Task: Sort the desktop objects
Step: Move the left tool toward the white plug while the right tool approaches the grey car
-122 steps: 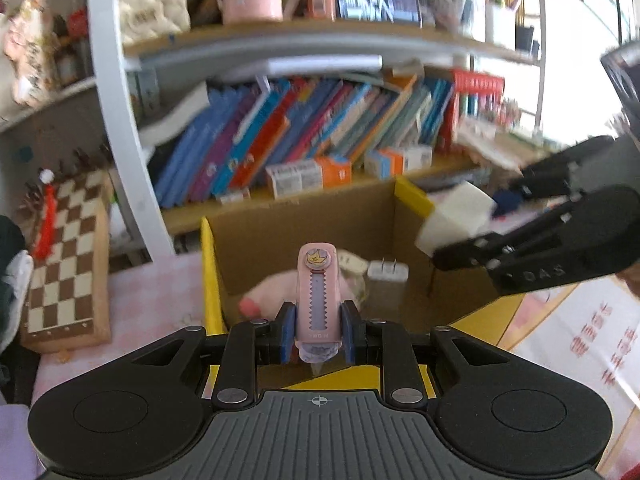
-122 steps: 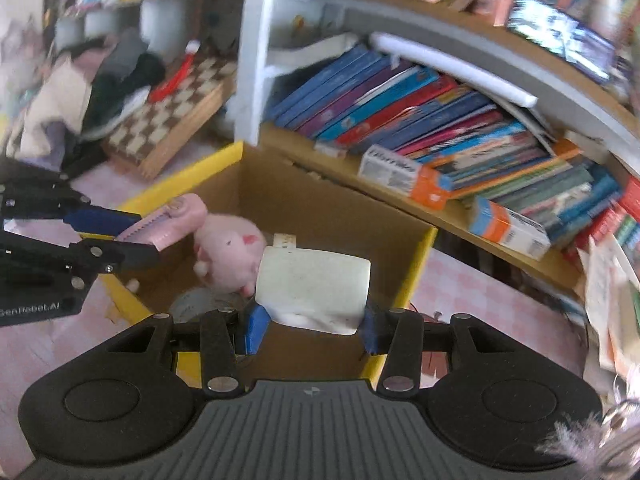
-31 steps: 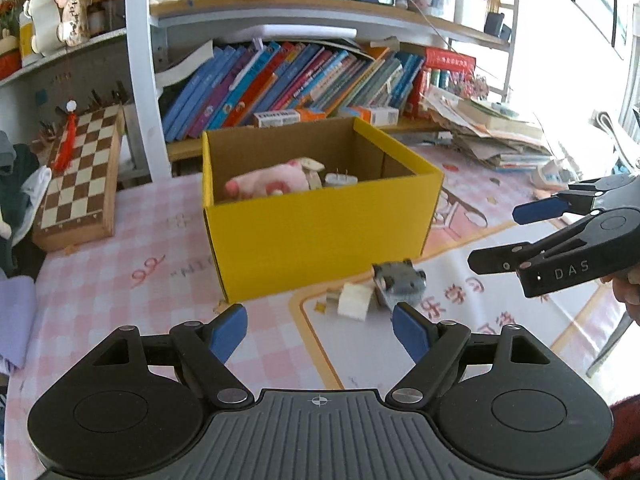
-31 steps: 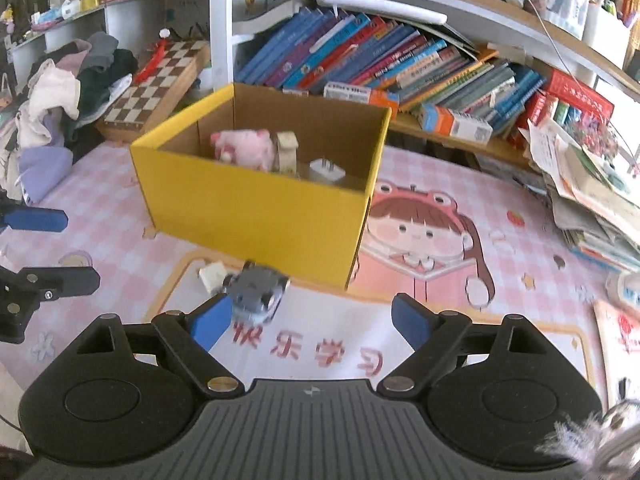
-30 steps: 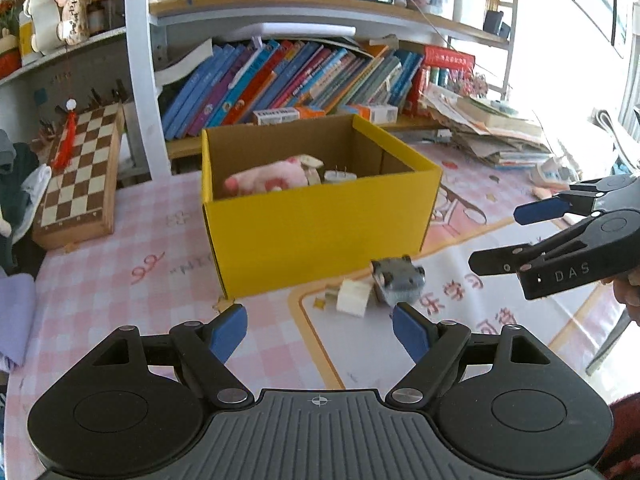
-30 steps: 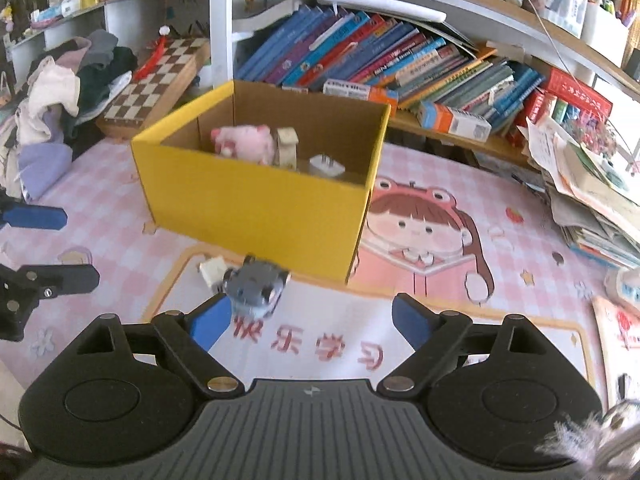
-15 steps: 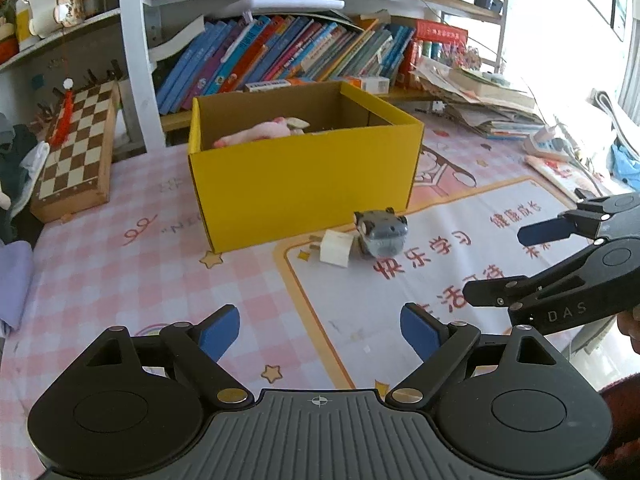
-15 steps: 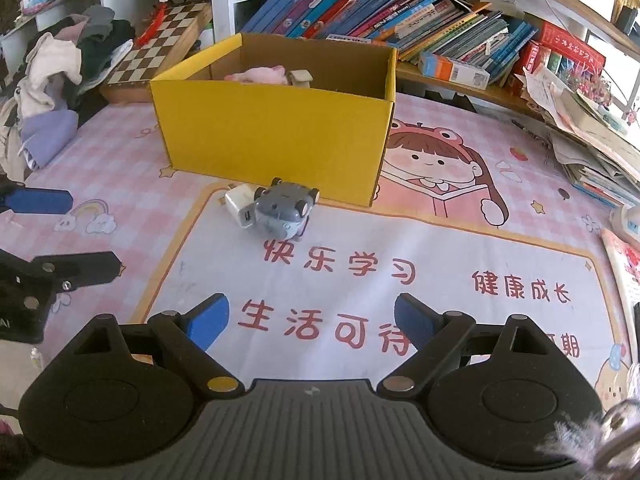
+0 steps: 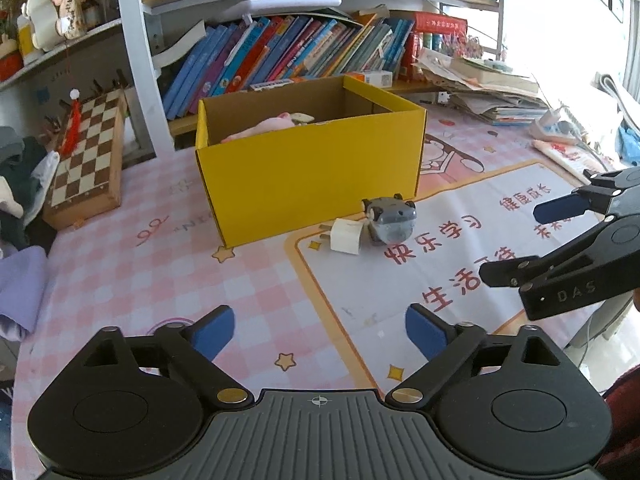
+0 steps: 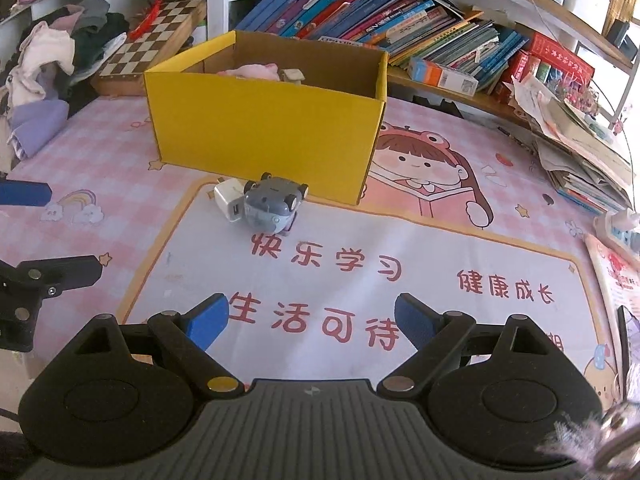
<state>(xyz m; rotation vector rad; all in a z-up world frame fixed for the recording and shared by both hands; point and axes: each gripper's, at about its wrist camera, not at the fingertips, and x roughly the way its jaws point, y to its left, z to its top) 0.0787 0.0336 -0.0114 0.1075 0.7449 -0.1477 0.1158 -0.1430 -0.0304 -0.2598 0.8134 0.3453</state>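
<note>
Four seconds back the left gripper point(image 9: 319, 330) pinched a pink case and the right gripper point(image 10: 311, 321) a white block, both over the box point(image 9: 312, 176); now both hang empty over the mat point(image 10: 360, 240), well back from the box. The left gripper's jaws are opening with nothing between them, wider than a second ago, and its blue pads point(image 9: 212, 330) stand far apart. The right gripper's fingers point(image 10: 208, 320) are spread wide too, holding nothing, much as a second ago. Since that second the box and the loose things have drawn away from both sets of fingers, and more of the mat lies between. A pink plush point(image 10: 250, 70) lies inside the box by its far wall, its top just showing over the rim. A white plug point(image 9: 346, 236) and a grey toy point(image 9: 390, 220) sit on the mat, touching each other, just in front of the box's near wall. In the left wrist view they lie ahead of the fingers, a little toward the right finger. In the right wrist view they lie ahead and toward the left finger, the plug point(image 10: 229, 200) on the left of the toy point(image 10: 274, 204). Neither gripper touches them. Each gripper shows at the edge of the other's view.
</note>
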